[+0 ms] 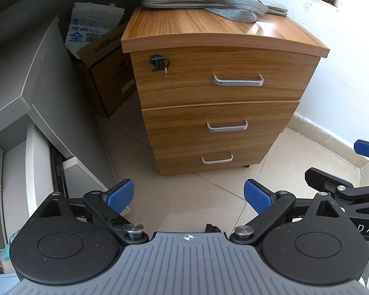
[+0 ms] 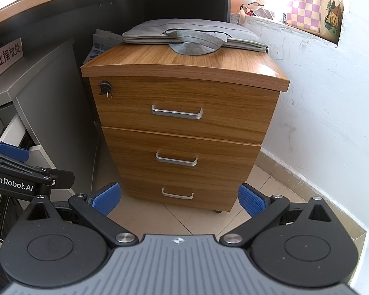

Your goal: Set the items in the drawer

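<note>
Nearest the lens, left gripper (image 1: 189, 195) with its blue pads spread wide apart, nothing between them; right gripper (image 2: 179, 198) likewise spread and empty; each shows at the edge of the other's view, side by side and not touching.

Floor (image 1: 184, 196) under both: pale beige tiles with thin grout lines, sunlit, bare in front of the cabinet; white rough-plastered wall (image 2: 332, 113) on the right, with a tiled skirting along its foot; window ledge above, holding a pink-and-cream checked bag (image 2: 312, 12).

Wooden cabinet (image 1: 209, 93) straight ahead, standing on the tiles; three drawers stacked, all shut, each with a silver bar handle; top drawer handle (image 2: 177, 111), middle drawer handle (image 2: 176, 159), bottom drawer handle (image 2: 177, 193); black lock (image 1: 159, 62) with a key hanging in it at the top drawer's upper left corner; top board overhangs the fronts with a curved front edge.

Grey fabric sleeve (image 2: 192, 34) lies flat on the cabinet top toward the back, a grey flap of cloth draped forward over it.

Left of the cabinet: cardboard box (image 1: 105, 73) on the floor, holding a white printed bag; nearer, a grey desk unit (image 1: 24, 73) with an open white shelf below; a narrow gap of tile between it and the cabinet; a wooden desk edge overhead at the back.

Open room: clear tile between grippers and drawer fronts; right side tight against the wall.
</note>
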